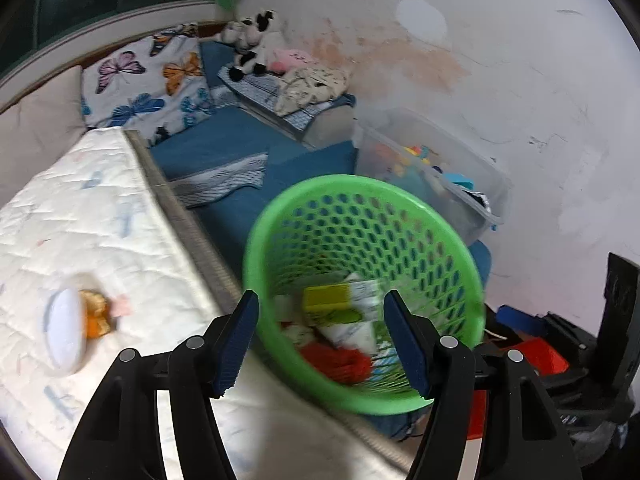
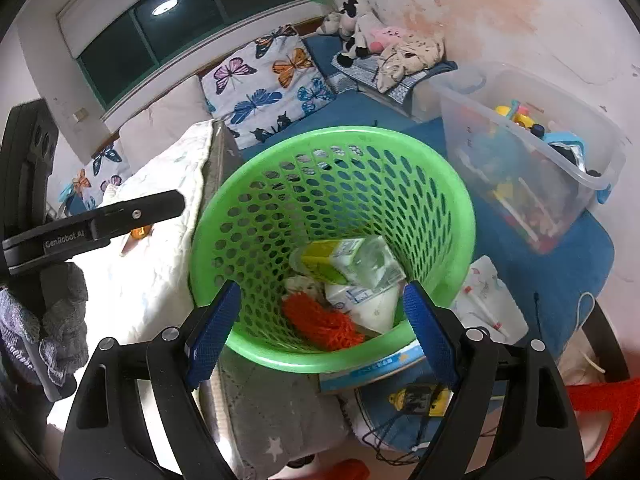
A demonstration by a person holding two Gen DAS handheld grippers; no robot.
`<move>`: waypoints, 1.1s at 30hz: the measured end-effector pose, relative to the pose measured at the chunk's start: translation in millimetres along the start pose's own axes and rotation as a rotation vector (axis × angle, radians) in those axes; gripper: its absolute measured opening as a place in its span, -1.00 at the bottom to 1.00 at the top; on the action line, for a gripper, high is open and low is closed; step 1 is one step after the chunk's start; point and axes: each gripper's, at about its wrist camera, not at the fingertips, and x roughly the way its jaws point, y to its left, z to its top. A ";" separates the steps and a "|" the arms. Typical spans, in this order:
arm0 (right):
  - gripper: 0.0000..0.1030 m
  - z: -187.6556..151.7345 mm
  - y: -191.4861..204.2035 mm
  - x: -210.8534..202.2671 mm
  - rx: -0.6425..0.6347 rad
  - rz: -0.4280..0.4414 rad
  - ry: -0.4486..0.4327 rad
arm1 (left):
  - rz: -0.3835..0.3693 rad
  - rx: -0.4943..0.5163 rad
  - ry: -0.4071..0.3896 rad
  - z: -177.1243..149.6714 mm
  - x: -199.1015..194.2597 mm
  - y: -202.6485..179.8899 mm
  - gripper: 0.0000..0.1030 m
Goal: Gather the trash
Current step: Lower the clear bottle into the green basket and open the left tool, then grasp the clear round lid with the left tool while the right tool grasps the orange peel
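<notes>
— Two grippers, both spread wide and holding nothing. Where is the trash?

— Lots sits in the green basket (image 2: 332, 216): a yellow-green carton (image 2: 326, 260), an orange net (image 2: 320, 320). The right gripper (image 2: 320, 328) hangs just over its near rim. The left gripper (image 1: 318, 344) is above that rim too.

— Any left out?

— Orange peel (image 1: 94, 314) lies on the white mattress (image 1: 100, 220), beside a white lid (image 1: 64, 330), left of the left gripper.

— And the room?

— Basket stands by the mattress edge, on blue bedding (image 2: 520, 240). A clear toy box (image 2: 532, 152) is by the wall.
</notes>
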 end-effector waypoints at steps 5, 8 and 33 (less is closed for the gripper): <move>0.61 2.1 8.3 0.6 -0.010 0.010 0.000 | 0.074 0.002 -0.020 -10.6 -14.5 24.8 0.22; 0.62 3.5 15.1 1.2 -0.022 0.015 0.001 | 0.135 0.004 -0.029 -17.7 -20.6 43.9 0.21; 0.63 16.5 104.0 34.1 -0.192 0.109 0.046 | 0.366 0.007 0.032 -52.4 -14.0 150.6 -0.43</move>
